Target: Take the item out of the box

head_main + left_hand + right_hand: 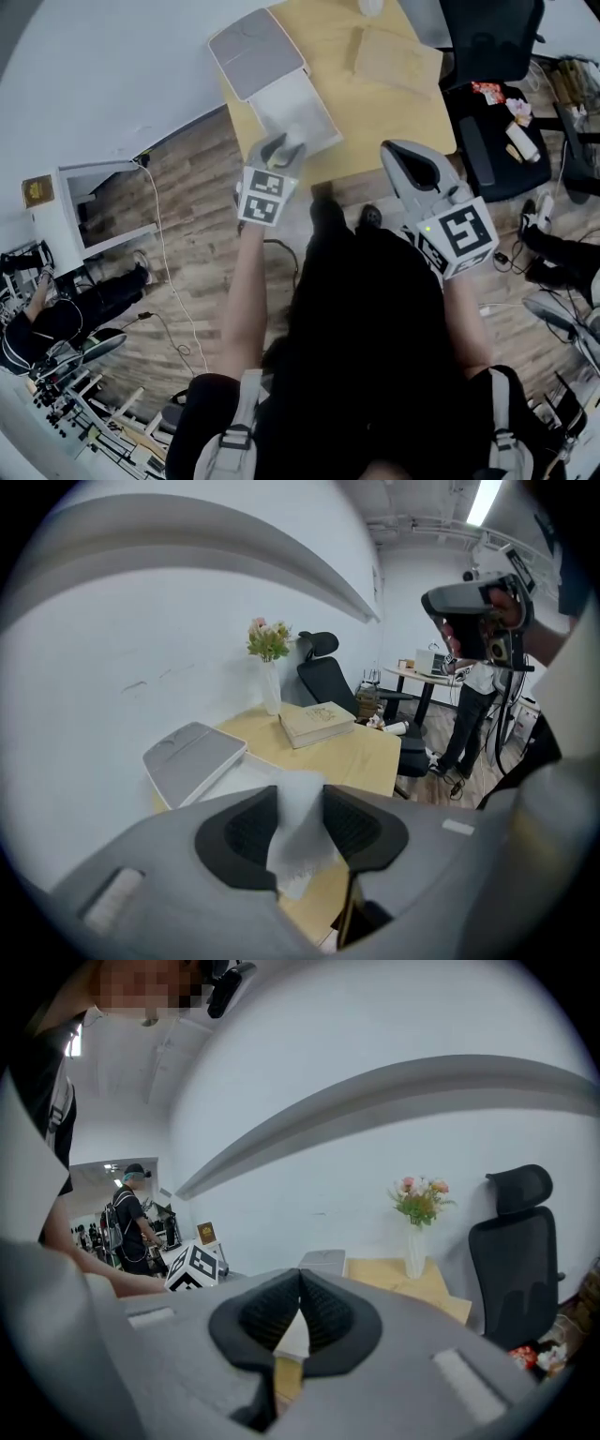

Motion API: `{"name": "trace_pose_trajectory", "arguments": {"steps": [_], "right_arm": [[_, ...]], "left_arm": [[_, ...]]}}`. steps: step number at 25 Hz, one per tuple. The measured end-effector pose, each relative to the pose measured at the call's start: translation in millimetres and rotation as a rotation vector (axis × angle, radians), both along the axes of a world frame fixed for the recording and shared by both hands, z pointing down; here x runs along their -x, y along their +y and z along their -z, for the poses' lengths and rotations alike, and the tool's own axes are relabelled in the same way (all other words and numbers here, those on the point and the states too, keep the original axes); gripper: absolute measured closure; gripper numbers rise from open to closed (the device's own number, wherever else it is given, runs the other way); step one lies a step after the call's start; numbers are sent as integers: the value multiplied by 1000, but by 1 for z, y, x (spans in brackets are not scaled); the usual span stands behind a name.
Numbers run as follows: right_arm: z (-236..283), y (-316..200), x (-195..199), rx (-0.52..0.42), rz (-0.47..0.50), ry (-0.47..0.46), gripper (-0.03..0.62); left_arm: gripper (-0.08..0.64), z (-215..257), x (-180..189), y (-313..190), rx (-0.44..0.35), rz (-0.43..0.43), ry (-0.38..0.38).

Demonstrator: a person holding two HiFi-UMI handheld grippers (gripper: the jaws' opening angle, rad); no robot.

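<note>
An open box lies on the wooden table (394, 112), with its grey lid (255, 52) folded back and its white base (305, 111) toward me. My left gripper (284, 148) hovers at the table's near edge, just in front of the box. It is shut on a white, thin, soft packet (298, 841). In the left gripper view both pads of the left gripper (300, 810) press on the packet, with the box lid (192, 757) beyond. My right gripper (401, 152) hangs to the right, off the table edge. Its jaws (300, 1283) are shut on nothing.
A tan book (394, 58) lies on the table's far right, and a vase of flowers (269, 672) stands behind it. A black office chair (492, 56) is right of the table. A person (56, 319) works at the lower left, and cables run across the wood floor (178, 309).
</note>
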State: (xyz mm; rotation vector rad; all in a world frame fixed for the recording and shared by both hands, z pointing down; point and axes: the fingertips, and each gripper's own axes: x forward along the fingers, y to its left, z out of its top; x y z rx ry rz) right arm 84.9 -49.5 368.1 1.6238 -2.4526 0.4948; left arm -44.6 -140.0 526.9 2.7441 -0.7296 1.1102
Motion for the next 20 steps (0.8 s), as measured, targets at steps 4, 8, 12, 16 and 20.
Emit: {"name": "trace_pose_trajectory", "arguments": {"steps": [4, 8, 12, 16, 20], "right_arm": [[2, 20, -1, 8, 25, -37, 589], [6, 34, 2, 6, 63, -54, 589], [11, 44, 7, 2, 99, -67, 589], [20, 47, 11, -27, 122, -51, 591], [30, 50, 14, -60, 142, -31, 591]], "left_arm": [[396, 26, 1, 27, -21, 69, 74], [396, 55, 5, 48, -50, 136, 171], [396, 90, 13, 66, -86, 194, 268], [396, 126, 22, 82, -116, 242, 351], [396, 161, 28, 95, -156, 272, 425]]}}
